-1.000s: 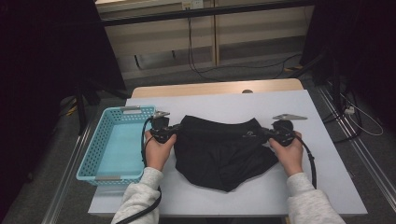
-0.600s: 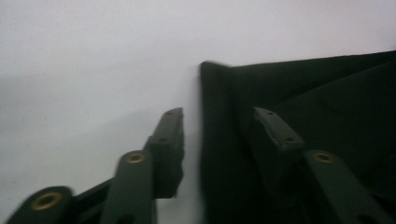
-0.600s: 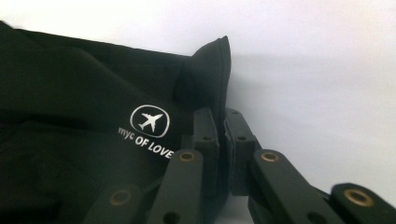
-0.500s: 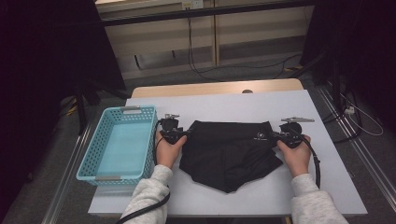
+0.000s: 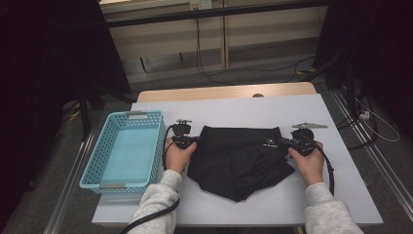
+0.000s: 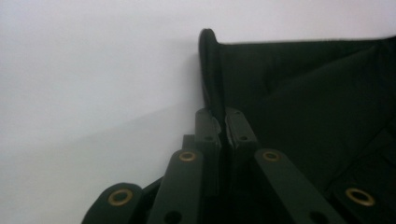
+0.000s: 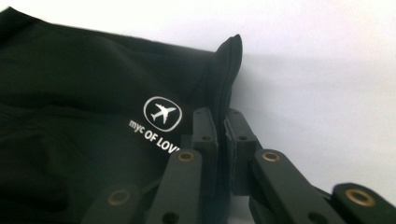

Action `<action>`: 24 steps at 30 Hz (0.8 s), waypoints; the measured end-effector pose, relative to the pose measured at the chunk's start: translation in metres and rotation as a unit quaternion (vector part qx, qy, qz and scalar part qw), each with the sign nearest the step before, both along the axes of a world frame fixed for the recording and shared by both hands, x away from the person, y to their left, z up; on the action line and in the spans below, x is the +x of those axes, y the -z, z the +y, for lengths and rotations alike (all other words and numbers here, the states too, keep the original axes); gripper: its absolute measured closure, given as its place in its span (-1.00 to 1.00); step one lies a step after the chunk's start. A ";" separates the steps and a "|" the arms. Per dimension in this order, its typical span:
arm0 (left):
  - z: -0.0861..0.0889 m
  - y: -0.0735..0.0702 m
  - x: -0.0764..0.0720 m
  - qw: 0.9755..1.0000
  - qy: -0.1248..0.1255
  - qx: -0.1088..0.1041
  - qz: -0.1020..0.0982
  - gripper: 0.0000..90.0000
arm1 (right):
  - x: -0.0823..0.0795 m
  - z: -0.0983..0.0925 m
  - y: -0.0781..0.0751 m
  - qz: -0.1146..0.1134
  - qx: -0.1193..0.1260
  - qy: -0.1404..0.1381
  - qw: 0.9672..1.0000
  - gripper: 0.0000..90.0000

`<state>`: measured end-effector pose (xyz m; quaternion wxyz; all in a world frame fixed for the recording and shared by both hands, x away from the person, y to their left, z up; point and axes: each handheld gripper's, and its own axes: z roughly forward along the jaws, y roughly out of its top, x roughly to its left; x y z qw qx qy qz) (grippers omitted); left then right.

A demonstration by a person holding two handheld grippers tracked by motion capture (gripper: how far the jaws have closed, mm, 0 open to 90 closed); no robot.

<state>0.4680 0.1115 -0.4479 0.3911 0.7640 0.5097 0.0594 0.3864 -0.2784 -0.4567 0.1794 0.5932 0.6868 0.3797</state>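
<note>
Both the left gripper (image 5: 191,142) and the right gripper (image 5: 284,142) pinch the black fabric shorts' (image 5: 238,161) waistband corners, at nine and three o'clock, the left jaws having just closed on cloth; the folding step probably comes next.

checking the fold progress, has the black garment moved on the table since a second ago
Yes. The black garment has shifted nearer the person and away from the table's far edge; it now lies flatter.

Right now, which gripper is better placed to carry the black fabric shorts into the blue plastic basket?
Probably left: the left gripper pinches the black fabric shorts' corner beside the blue plastic basket; the right gripper grips the far corner.
</note>
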 end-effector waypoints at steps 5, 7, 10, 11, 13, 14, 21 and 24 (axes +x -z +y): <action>0.009 -0.021 -0.003 0.999 -0.012 -0.021 -0.040 0.92 | -0.007 -0.009 -0.020 -0.088 0.035 0.042 0.995 0.93; 0.010 -0.030 -0.004 0.998 -0.015 -0.033 -0.055 0.92 | -0.008 -0.006 -0.026 -0.096 0.022 0.024 0.995 0.93; 0.014 -0.041 -0.006 0.996 -0.015 -0.055 -0.073 0.92 | -0.009 -0.009 -0.033 -0.117 0.048 0.029 0.992 0.92; 0.015 -0.043 -0.006 0.995 -0.012 -0.061 -0.073 0.92 | -0.010 -0.011 -0.035 -0.124 0.057 0.027 0.990 0.92; 0.017 -0.049 -0.007 0.995 -0.011 -0.058 -0.079 0.92 | -0.011 -0.012 -0.038 -0.128 0.060 0.024 0.990 0.92; 0.017 -0.051 -0.007 0.995 -0.010 -0.058 -0.078 0.92 | -0.011 -0.012 -0.039 -0.125 0.061 0.021 0.990 0.92; 0.024 -0.056 -0.008 0.995 -0.014 -0.058 -0.075 0.92 | -0.007 -0.005 -0.039 -0.114 0.048 0.004 0.992 0.92; 0.027 -0.059 -0.009 0.995 -0.013 -0.060 -0.078 0.92 | -0.007 -0.003 -0.043 -0.120 0.048 0.002 0.992 0.91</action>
